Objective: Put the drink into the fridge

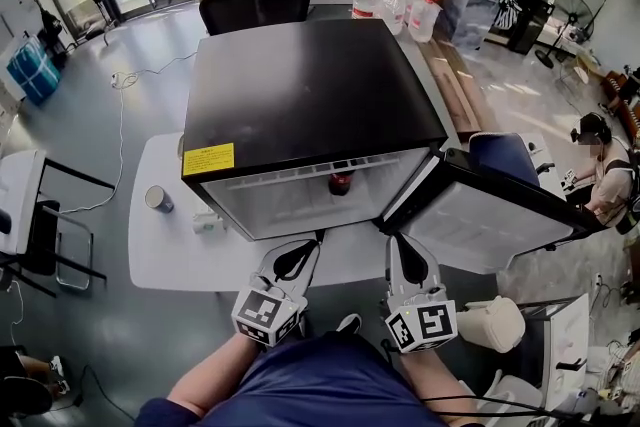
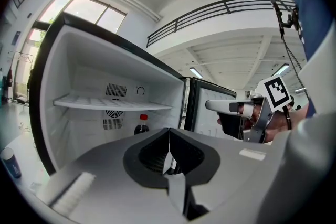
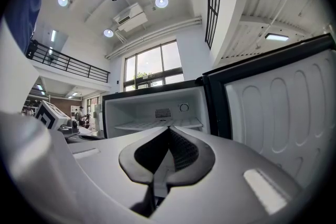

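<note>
The cola bottle [image 1: 341,182] is seen standing inside the open fridge [image 1: 300,105], on its floor below the shelf [image 2: 110,102]. The left tool [image 1: 312,245] and the right tool [image 1: 397,243] are held before the fridge, both closed tight with nothing gripped.

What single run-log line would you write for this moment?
bottle: standing inside fridge | door: open | left gripper: shut, empty | right gripper: shut, empty
</note>
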Demonstrator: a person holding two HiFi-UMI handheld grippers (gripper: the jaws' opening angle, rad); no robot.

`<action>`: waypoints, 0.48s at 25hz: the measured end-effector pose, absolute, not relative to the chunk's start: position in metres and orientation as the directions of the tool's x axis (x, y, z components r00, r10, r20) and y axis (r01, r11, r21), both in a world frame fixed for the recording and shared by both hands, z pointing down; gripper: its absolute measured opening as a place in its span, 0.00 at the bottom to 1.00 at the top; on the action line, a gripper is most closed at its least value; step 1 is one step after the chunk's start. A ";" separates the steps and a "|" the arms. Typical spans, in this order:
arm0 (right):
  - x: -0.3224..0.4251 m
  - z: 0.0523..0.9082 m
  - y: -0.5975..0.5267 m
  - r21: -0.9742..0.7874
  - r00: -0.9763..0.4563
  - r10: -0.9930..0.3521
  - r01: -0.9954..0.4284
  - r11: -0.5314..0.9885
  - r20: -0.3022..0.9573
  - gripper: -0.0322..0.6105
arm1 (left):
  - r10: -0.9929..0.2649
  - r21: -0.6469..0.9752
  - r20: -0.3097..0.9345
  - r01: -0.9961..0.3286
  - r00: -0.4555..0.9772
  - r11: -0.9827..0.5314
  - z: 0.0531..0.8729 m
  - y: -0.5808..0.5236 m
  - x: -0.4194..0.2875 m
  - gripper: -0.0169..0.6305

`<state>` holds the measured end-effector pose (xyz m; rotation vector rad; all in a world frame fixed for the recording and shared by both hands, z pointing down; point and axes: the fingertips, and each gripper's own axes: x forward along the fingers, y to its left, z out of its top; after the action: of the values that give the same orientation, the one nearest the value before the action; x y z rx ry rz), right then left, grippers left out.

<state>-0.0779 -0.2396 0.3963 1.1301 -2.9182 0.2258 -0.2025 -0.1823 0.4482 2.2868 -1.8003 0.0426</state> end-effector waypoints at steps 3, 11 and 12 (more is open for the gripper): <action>-0.078 0.397 -0.238 -0.133 -0.745 -0.664 -0.665 0.735 0.059 0.06 | -0.956 0.161 0.164 -0.963 0.244 -0.218 0.448 -0.184 -0.202 0.04; -0.077 0.397 -0.238 -0.132 -0.751 -0.657 -0.659 0.740 0.066 0.06 | -0.955 0.163 0.175 -0.963 0.241 -0.213 0.450 -0.186 -0.201 0.04; -0.077 0.397 -0.238 -0.132 -0.752 -0.655 -0.658 0.742 0.066 0.06 | -0.955 0.163 0.176 -0.964 0.240 -0.212 0.449 -0.187 -0.201 0.04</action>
<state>-0.0772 -0.2378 0.3967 1.0997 -2.9169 0.2297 -0.2008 -0.1866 0.4495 2.2755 -1.8009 0.0546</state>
